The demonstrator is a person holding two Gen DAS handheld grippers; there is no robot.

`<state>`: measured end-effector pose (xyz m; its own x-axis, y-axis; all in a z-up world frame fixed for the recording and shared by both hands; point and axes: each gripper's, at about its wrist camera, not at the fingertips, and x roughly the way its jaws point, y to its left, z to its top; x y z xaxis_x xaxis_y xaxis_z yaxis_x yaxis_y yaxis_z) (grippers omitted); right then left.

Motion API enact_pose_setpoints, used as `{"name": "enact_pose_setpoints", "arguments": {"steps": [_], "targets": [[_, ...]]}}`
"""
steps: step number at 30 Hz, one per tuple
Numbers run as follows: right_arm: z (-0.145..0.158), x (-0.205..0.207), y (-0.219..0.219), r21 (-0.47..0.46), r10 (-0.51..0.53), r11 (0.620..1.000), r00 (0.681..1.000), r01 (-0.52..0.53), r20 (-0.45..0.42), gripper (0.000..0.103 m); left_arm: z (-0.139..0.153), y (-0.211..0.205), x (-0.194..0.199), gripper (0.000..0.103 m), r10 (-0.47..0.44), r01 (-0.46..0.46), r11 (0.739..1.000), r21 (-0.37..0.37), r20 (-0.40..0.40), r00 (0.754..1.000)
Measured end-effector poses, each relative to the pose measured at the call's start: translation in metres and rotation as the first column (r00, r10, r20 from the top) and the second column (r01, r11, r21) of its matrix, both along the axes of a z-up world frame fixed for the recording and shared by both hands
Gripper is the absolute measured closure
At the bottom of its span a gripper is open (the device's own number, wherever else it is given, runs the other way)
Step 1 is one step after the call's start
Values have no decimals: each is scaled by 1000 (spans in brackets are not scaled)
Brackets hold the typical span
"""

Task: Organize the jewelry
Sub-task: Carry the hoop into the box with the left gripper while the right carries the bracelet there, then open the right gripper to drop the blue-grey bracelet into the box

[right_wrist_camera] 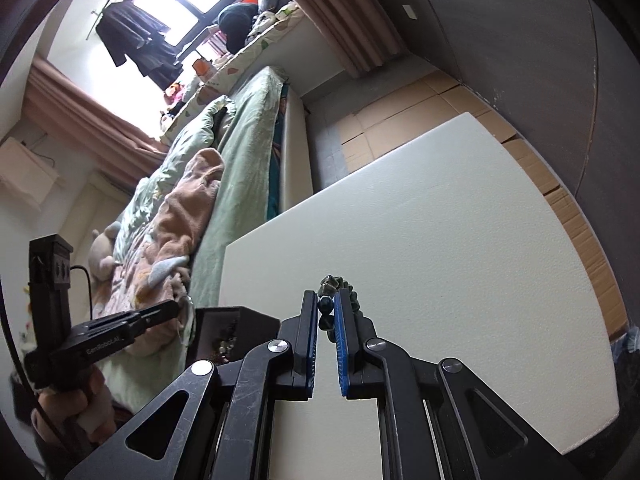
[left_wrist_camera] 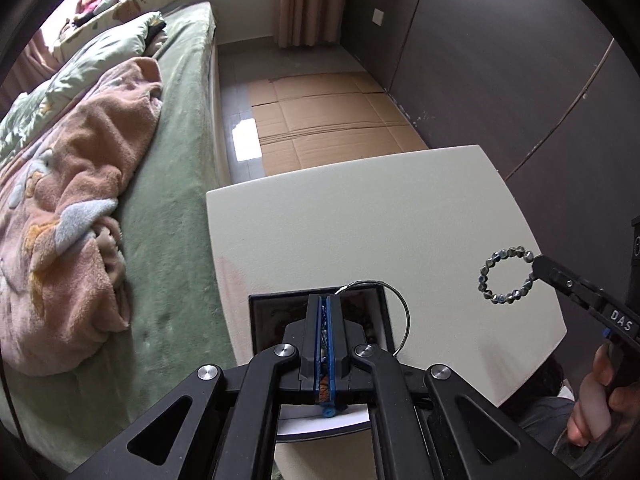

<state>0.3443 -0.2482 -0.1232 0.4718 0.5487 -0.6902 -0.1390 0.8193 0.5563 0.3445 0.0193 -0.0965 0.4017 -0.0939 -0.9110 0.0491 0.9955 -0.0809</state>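
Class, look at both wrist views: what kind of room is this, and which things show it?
Most likely a bedroom: a bed with a green blanket, curtains by the window, and clothes hanging at the window.

Desk point(left_wrist_camera: 360, 216): matt off-white, finely grained surface. Bead bracelet point(left_wrist_camera: 505, 275): glossy faceted beads, glass-like. Thin ring point(left_wrist_camera: 402, 312): polished metal wire. Box point(left_wrist_camera: 256, 320): matt black outside, dark lining. Blanket point(left_wrist_camera: 76, 208): fluffy pink fleece. Floor sheets point(left_wrist_camera: 328, 120): plain brown cardboard.

White table point(left_wrist_camera: 360, 208) (beside bed): black jewelry box point(left_wrist_camera: 276, 316) at near-left edge.
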Motion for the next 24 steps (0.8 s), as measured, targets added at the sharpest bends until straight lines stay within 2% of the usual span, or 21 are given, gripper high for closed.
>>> {"name": "enact_pose_setpoints", "arguments": {"steps": [3, 6, 8, 10, 11, 12, 13, 14, 24], "targets": [[14, -4, 18, 7, 36, 999, 999, -36, 25, 93, -3, 13, -3, 101, 22, -22, 999, -45, -10, 1000], [28, -8, 38, 1, 78, 997, 996, -78, 48, 93, -11, 19, -5, 100, 23, -28, 997, -75, -58, 998], [36, -10, 51, -4, 108, 994, 992, -108, 59, 93, -10, 24, -9, 99, 37, -41, 995, -86, -47, 998], [41, -14, 65, -7, 137, 991, 988, -137, 66, 93, -7, 31, -14, 91, 61, -64, 993, -99, -34, 998], [44, -16, 71, -7, 152, 988, 986, -152, 68, 93, -6, 35, -17, 67, 68, -70, 991, -114, -27, 997], [46, -17, 78, -7, 168, 986, 983, -168, 70, 93, -4, 39, -20, 32, 75, -77, 989, -128, -20, 997], [48, -19, 85, -11, 183, 983, 981, -183, 71, 93, -2, 43, -23, 20, 87, -88, 986, -139, -9, 996], [49, -21, 91, -13, 197, 980, 978, -196, 72, 93, 1, 48, -27, 15, 100, -98, 984, -148, 7, 995], [50, -28, 136, -9, 283, 959, 958, -283, 58, 93, 11, 84, -68, 15, 197, -186, 966, -181, 45, 979]]}}
